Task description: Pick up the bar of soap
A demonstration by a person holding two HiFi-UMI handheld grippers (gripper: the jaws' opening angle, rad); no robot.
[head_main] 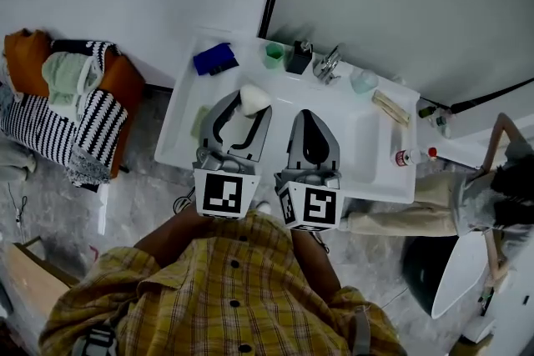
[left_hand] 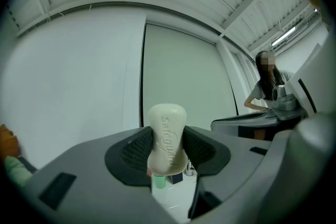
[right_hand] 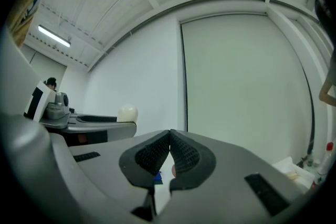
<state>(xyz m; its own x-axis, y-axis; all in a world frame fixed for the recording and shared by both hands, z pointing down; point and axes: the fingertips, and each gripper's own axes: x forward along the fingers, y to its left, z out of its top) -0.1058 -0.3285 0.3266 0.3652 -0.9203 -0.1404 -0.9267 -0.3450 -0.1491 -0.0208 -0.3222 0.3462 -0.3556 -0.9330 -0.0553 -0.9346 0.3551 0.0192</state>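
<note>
cloth pile: striped, green and orange fabrics are heaped to the left of the bench, apart from it.
bench: a white top is seen from above, with both claws held over it.
back row: a blue object, a green cup, a dark container, a faucet and a pale cup are lined up along the far edge.
left claw: it is clamped on the bar of soap, with one ribbed pad pressed against each side edge.
bar of soap: the cream bar is held on end, its embossed face is turned to the camera, and its upper end rises above the jaws. In the head view it is seen over the left-middle of the bench, near the green cup.
right claw: the jaws are pressed together at the tips and nothing is held. It is kept just beside the left claw.
bottle: a red-capped bottle is laid at the right edge.
</note>
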